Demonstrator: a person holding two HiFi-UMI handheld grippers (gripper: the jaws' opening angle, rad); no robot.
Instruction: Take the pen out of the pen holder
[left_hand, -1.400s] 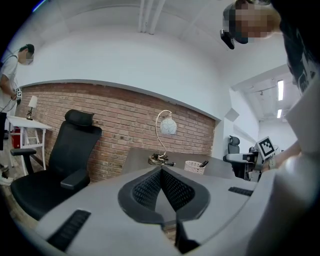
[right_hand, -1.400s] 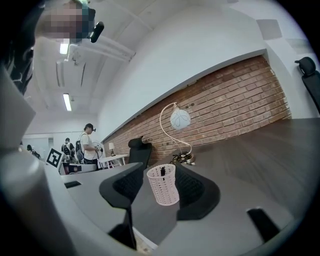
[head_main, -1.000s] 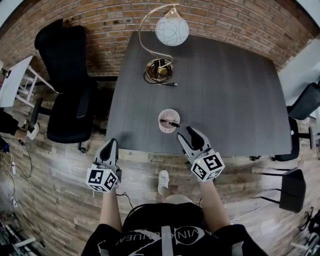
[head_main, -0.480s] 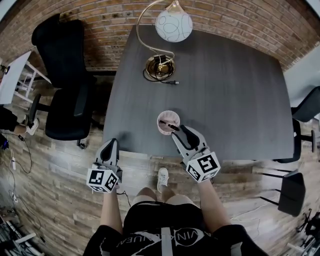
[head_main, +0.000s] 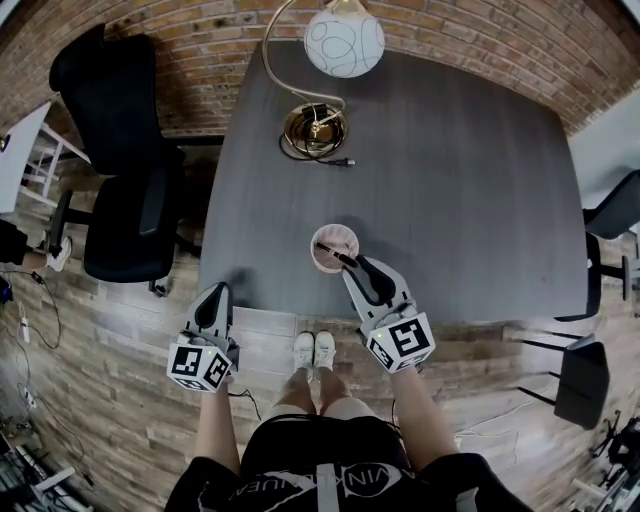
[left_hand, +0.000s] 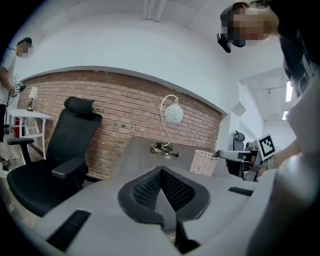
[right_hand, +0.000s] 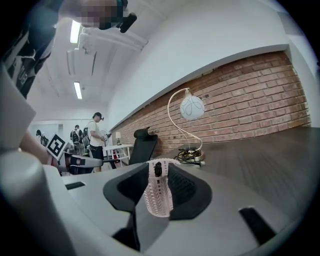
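A pale pink mesh pen holder (head_main: 326, 238) stands near the front edge of the dark table (head_main: 450, 180). A black pen (head_main: 341, 257) leans out of it toward my right gripper (head_main: 356, 268). In the right gripper view the pen's end (right_hand: 158, 170) shows in the gap between the jaws, with the holder (right_hand: 159, 197) behind it. The jaws are closing, and room remains on both sides of the pen. My left gripper (head_main: 218, 292) hangs off the table's front left corner, shut and empty. The left gripper view shows the holder (left_hand: 205, 162) to its right.
A gold lamp with a white globe (head_main: 343, 40) has its base and coiled cord (head_main: 313, 127) at the back of the table. A black office chair (head_main: 125, 190) stands to the left and another chair (head_main: 610, 215) at the right. A brick wall runs behind.
My right gripper has moved up to the holder and its jaws have narrowed around the pen's end. The left gripper has sunk slightly beside the table.
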